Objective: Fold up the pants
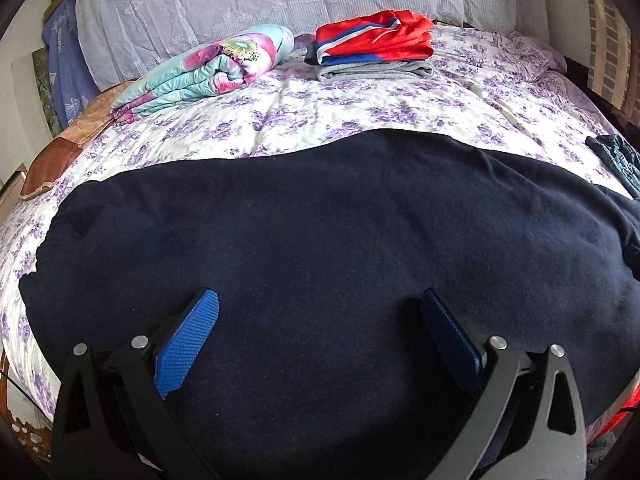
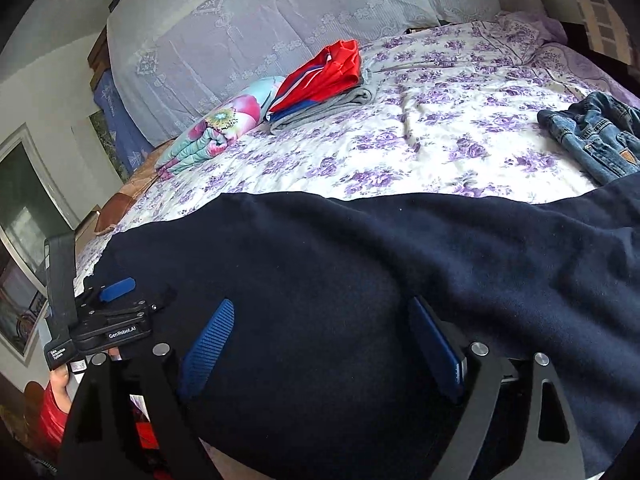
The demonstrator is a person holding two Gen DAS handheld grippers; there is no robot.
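Note:
Dark navy pants [image 1: 320, 232] lie spread flat across the near part of the bed, also in the right wrist view [image 2: 360, 272]. My left gripper [image 1: 318, 300] is open, its blue pads [image 1: 188, 340] just over the near part of the fabric, nothing between them. My right gripper [image 2: 320, 308] is open too, low over the pants near the bed's front edge, empty. The left gripper also shows in the right wrist view [image 2: 116, 300] at the pants' left side.
The bed has a purple-flowered cover [image 1: 320, 112]. A rolled floral quilt [image 1: 208, 68] and a stack of folded red and grey clothes [image 1: 372, 44] sit at the back. Crumpled jeans [image 2: 592, 136] lie at the right. A headboard with pale lace cover [image 1: 240, 0] stands behind.

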